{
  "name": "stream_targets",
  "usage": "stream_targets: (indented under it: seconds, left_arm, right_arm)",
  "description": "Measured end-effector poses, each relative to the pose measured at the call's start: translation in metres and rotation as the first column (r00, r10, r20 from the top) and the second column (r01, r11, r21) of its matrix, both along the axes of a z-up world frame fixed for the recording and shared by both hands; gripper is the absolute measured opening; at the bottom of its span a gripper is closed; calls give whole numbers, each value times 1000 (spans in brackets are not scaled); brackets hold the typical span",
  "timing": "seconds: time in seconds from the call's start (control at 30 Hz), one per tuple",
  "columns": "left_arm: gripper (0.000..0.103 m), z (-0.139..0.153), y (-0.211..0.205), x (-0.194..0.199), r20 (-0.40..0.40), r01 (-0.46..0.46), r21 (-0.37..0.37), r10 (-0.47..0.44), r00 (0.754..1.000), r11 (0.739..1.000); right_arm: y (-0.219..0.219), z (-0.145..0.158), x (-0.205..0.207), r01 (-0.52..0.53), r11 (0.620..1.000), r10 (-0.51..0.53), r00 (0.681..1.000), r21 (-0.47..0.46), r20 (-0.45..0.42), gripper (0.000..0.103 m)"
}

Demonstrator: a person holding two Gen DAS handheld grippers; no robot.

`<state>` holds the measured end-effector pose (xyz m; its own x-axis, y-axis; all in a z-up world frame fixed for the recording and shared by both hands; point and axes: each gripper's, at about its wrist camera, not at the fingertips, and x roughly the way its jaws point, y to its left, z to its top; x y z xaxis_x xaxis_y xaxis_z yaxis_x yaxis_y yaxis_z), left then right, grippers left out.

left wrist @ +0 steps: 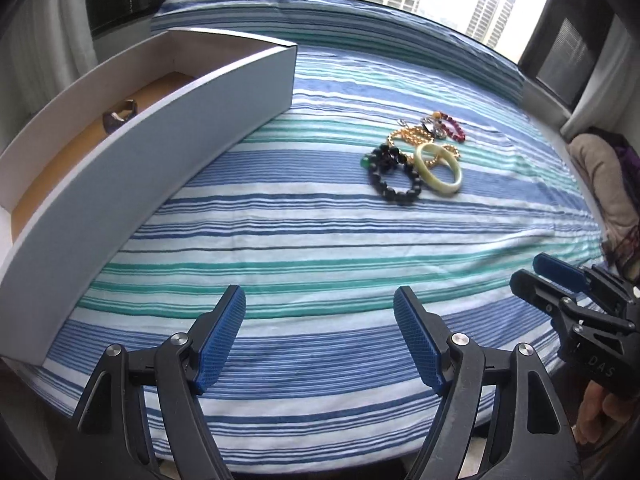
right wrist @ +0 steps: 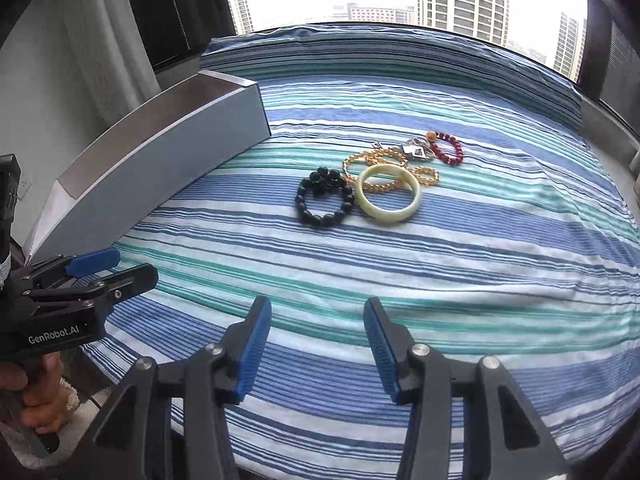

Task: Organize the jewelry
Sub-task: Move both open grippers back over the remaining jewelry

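Note:
A pile of jewelry lies on the striped cloth: a black bead bracelet (left wrist: 394, 178) (right wrist: 325, 197), a pale green bangle (left wrist: 438, 168) (right wrist: 389, 193), a gold bead chain (left wrist: 412, 138) (right wrist: 382, 168), a red bead bracelet (left wrist: 454, 126) (right wrist: 450, 148) and a silver piece (left wrist: 434, 126) (right wrist: 416, 150). A long grey box (left wrist: 132, 184) (right wrist: 160, 168) stands at the left, with a ring (left wrist: 119, 116) inside. My left gripper (left wrist: 320, 304) (right wrist: 116, 268) is open and empty, near the cloth's front edge. My right gripper (right wrist: 318, 312) (left wrist: 528, 274) is open and empty, short of the pile.
The blue, teal and white striped cloth (left wrist: 320, 240) (right wrist: 440, 280) covers the surface. A window with tall buildings lies behind. A heap of fabric (left wrist: 600, 184) sits at the right edge.

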<state>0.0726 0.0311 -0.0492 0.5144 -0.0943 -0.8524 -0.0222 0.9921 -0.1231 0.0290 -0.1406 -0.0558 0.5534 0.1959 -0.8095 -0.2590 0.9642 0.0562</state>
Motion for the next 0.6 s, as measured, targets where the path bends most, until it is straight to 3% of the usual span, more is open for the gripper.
stream_targets:
  seconds: [0.3,0.6]
  left_arm:
    - [78,6,-2,2,23,-20,74,18,1000,997]
    - [78,2,-8,10,11,-6,99,5,1000,995]
  right_arm:
    - [-9,-2,-8,15,1000,-16,1000,18,16,49]
    - [-8,-1,-8,7,1000,-7,1000,24,24,49]
